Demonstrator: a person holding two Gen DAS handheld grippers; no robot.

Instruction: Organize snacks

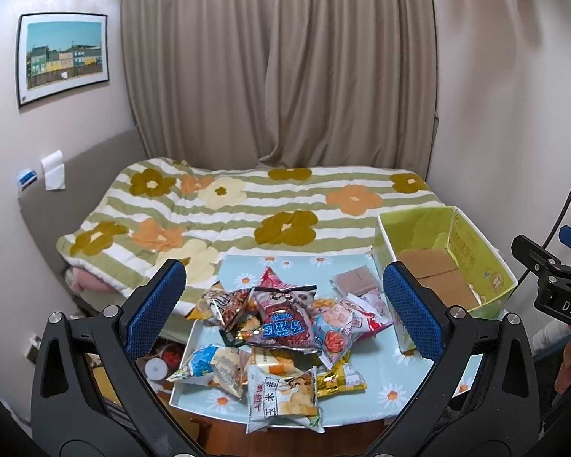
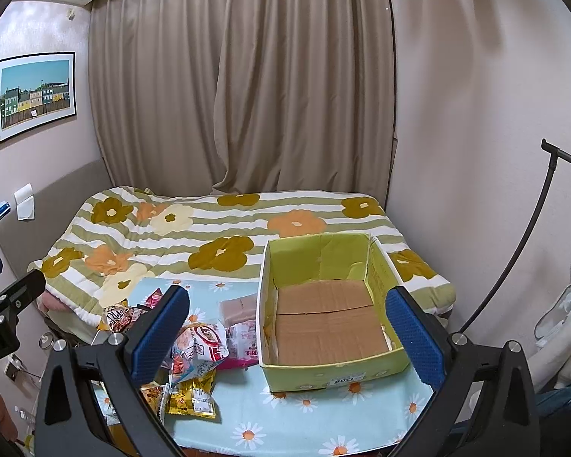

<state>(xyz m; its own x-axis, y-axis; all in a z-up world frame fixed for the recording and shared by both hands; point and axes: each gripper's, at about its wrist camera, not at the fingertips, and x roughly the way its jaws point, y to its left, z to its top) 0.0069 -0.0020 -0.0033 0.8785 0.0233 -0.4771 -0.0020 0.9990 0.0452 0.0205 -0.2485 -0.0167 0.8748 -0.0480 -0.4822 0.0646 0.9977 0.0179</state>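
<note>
A pile of snack packets (image 1: 281,327) lies on a small table with a daisy-print cloth (image 1: 396,377). A green cardboard box (image 1: 487,266), open at the top, stands at the table's right; its brown floor looks empty (image 2: 331,323). My left gripper (image 1: 285,320) is open and empty, hovering above the pile. My right gripper (image 2: 289,331) is open and empty, held above the box's (image 2: 323,373) left wall, with packets (image 2: 200,346) to its left. The right gripper's side also shows at the right edge of the left wrist view (image 1: 548,270).
A bed with a flowered quilt (image 1: 247,205) lies right behind the table. Curtains (image 1: 278,64) hang at the back. A thin black stand (image 2: 514,259) rises at the right by the wall. Clutter lies on the floor left of the table (image 1: 160,361).
</note>
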